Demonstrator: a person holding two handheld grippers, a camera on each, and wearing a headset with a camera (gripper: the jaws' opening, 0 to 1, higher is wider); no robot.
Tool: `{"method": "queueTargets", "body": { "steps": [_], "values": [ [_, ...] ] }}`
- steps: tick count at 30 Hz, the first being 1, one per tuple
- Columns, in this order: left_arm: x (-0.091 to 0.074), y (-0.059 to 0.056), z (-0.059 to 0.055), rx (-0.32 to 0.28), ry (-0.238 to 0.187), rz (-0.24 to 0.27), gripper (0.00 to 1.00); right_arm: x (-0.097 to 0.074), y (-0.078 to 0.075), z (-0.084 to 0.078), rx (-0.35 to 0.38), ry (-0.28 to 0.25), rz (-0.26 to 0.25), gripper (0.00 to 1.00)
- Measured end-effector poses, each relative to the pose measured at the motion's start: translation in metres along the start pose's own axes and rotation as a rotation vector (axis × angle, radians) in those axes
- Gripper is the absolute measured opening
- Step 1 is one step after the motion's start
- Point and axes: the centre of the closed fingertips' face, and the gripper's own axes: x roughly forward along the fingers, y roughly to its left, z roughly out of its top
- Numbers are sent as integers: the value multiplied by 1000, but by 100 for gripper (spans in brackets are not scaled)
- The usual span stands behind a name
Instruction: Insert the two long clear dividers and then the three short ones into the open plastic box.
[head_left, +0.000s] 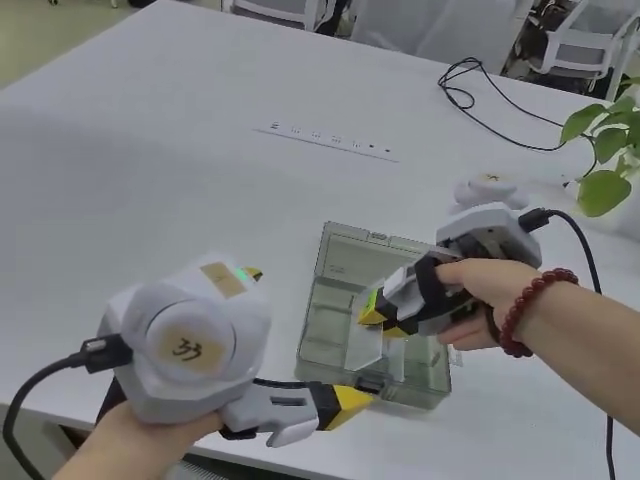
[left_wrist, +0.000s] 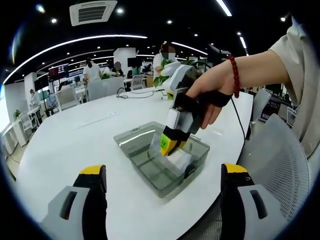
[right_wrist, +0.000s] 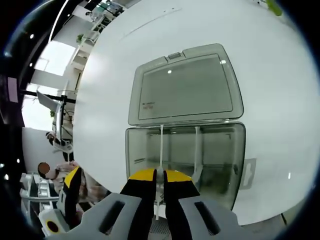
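Head view and both gripper views. The open plastic box (head_left: 425, 392) sits on the white table (head_left: 190, 150) close to its near edge, with its lid (head_left: 345, 262) laid back flat on the far side.

My right gripper (head_left: 376, 318) is over the box's middle, tips pointing down into it. In the right gripper view its jaws are pressed together on one clear divider (right_wrist: 161, 145), which appears edge-on as a thin pale line running from the yellow tips down into the box. A second divider (right_wrist: 197, 150) stands upright to its right, inside the box. From the left gripper view, the pinched sheet hangs below the right gripper's tips, within the box walls; I cannot tell whether it is a long or a short one.

My left gripper (head_left: 345, 402) is low at the near left, its tips just beside the box's near corner. Its jaws are spread wide, with nothing between them.
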Motion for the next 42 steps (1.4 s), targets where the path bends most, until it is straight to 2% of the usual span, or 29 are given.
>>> {"method": "queueTargets", "body": {
  "steps": [5, 11, 16, 24, 33, 40, 42],
  "values": [
    [0, 0, 1, -6, -6, 0, 96, 0, 1, -2, -13, 11, -15, 6],
    [-1, 0, 0, -6, -4, 0, 96, 0, 4, -2, -94, 25, -62, 6],
    [-1, 0, 0, -7, -10, 1, 95, 1, 4, -3, -133, 33, -87, 7],
    [-1, 0, 1, -6, -12, 4, 95, 5, 4, 1, -286, 43, -174, 7],
    [-1, 1, 1, -7, -13, 8, 94, 8, 6, 2, -375, 52, -238, 7],
    [-1, 1, 2, -3, -15, 6, 94, 11, 6, 4, -490, 73, -326, 7],
    [-1, 2, 2, -4, -17, 10, 94, 13, 8, 3, -498, 74, -336, 7]
  ]
}}
